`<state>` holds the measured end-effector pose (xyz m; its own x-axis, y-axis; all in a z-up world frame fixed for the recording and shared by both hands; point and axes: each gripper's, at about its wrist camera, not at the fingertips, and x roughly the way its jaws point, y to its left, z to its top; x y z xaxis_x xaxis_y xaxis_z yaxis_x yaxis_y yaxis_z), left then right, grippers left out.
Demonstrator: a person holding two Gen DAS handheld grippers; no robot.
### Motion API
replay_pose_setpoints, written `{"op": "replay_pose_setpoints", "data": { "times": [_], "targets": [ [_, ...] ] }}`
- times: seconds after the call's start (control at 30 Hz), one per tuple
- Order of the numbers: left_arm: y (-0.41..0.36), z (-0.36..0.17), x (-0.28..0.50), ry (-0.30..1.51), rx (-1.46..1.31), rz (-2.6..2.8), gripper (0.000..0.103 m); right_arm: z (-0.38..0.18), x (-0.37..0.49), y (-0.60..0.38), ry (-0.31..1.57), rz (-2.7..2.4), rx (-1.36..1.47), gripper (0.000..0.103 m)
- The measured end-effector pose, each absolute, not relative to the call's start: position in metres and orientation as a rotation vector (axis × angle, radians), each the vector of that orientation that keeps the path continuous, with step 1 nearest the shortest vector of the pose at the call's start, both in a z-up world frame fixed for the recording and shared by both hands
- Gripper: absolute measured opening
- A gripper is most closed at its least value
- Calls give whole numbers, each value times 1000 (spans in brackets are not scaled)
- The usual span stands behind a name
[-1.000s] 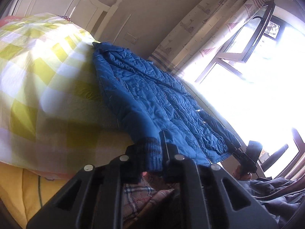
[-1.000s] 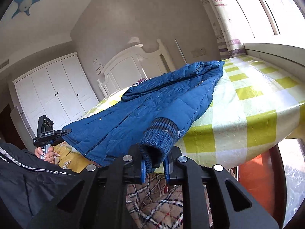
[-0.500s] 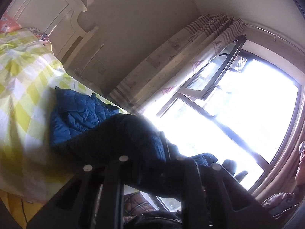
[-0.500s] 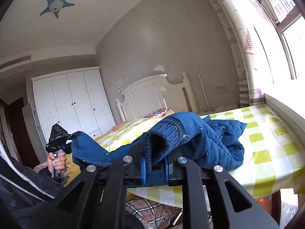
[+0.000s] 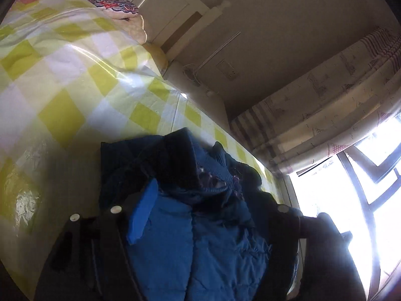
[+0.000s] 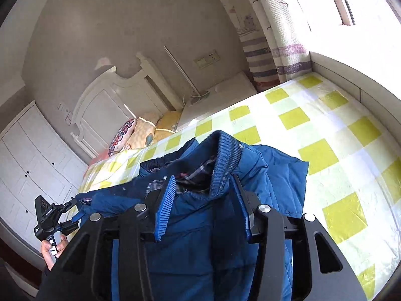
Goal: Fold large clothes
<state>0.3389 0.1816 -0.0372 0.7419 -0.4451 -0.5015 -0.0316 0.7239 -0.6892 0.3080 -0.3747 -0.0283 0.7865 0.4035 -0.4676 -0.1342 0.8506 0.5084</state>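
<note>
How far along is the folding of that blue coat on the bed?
Done: the blue coat lies doubled over on the checked bedspread, a knit cuff on top. In hand: the right gripper and left gripper are opening, the coat loose between their fingers. Left: it still looks bunched, so smoothing and probably another fold.

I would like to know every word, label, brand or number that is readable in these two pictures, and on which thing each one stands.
No text can be read.
Left gripper: small white print on its black body, too small to read.
Curtain: only drawn patterns, no letters.
Blue jacket: no label visible.
</note>
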Motion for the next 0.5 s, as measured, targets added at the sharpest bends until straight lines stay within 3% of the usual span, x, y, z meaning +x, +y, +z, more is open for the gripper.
{"op": "replay_pose_setpoints", "data": {
  "times": [0.07,0.23,0.5],
  "targets": [
    [200,-47,330,677,-665,-208,96,-33,304,-386,570,261,413,82],
    [219,-53,338,738,-457,-233,97,-54,328,-403,688,224,251,78],
    [182,-64,376,868,-291,-383,97,-65,384,-376,831,330,141,78]
  ]
}}
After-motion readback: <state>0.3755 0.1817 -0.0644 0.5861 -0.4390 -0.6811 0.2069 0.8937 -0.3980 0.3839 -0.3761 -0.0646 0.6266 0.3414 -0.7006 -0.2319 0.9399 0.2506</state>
